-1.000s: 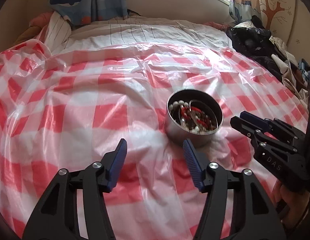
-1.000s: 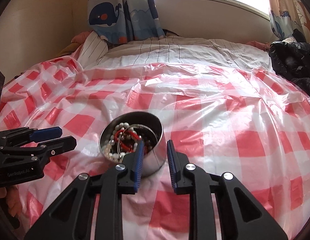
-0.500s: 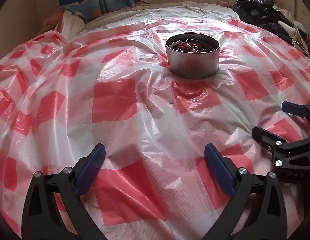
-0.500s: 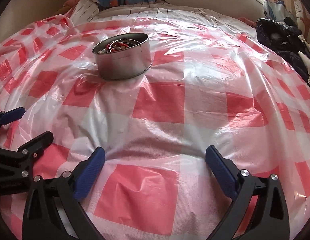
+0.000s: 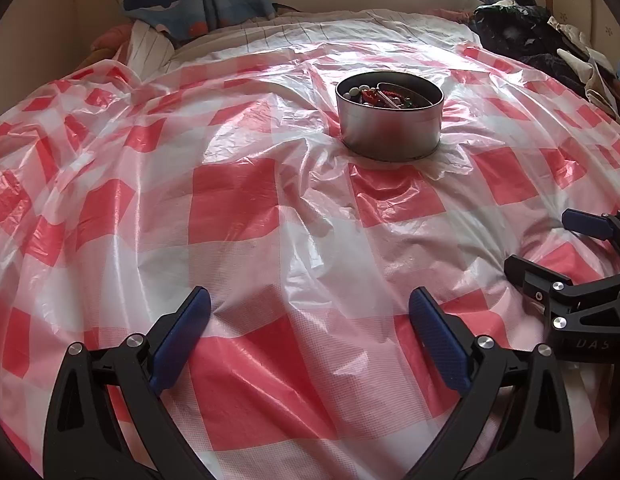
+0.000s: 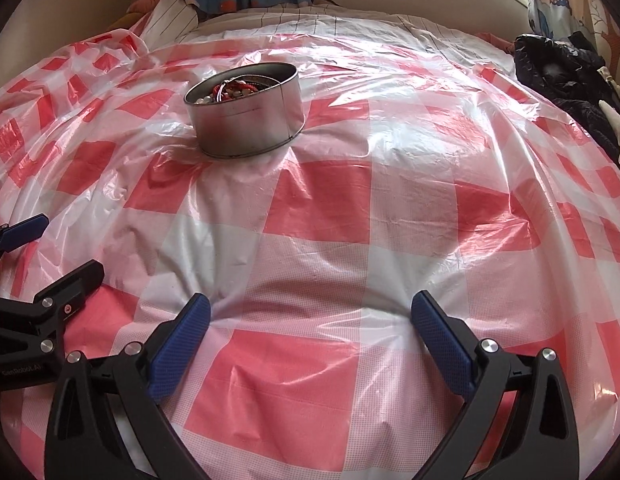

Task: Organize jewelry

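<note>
A bed [image 5: 350,28] covered by a red-and-white checked plastic sheet [image 5: 238,208]; a round metal tin [image 5: 390,128] sits toward its far side.

Round metal tin [image 5: 390,128] upright on checked sheet [image 5: 230,208], w/ beads inside.

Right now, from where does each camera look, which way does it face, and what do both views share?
Left wrist: sits on the left gripper, looking forward and down over the checked plastic sheet; its open fingers show, the right gripper at the right edge.
Right wrist: sits on the right gripper, facing likewise; the left gripper shows at the left edge.
Shared: the metal tin of jewelry, the sheet.
</note>
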The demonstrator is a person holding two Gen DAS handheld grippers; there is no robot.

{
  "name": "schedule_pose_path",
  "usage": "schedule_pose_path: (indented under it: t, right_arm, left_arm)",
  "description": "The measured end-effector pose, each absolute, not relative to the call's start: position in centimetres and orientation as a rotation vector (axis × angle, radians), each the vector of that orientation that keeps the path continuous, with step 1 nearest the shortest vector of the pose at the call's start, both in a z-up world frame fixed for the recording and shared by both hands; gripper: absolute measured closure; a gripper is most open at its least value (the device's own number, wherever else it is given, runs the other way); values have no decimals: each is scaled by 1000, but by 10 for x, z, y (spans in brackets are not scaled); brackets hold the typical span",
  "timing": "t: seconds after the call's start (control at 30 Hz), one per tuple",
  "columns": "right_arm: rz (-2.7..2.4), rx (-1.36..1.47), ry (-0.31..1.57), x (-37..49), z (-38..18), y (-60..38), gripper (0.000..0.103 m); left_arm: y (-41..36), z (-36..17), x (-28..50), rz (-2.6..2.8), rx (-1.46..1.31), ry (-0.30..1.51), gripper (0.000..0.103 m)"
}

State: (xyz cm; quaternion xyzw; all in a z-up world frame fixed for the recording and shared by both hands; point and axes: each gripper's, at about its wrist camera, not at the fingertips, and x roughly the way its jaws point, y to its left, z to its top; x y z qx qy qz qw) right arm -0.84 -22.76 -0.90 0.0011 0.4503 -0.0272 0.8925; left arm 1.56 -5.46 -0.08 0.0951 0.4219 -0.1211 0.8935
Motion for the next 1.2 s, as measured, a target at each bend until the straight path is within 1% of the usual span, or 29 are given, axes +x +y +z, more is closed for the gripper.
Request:
schedule_pose_path:
  t: [0.8, 1.2]
  right_arm:
    - [-56, 2, 934, -9, -9, -228, 7]
    - [-63, 0, 936, -8, -10, -228, 7]
  left_arm:
    - [-44, -1, 18, -278, 130, 868, 8]
    - [-54, -3, 20, -228, 201, 888, 7]
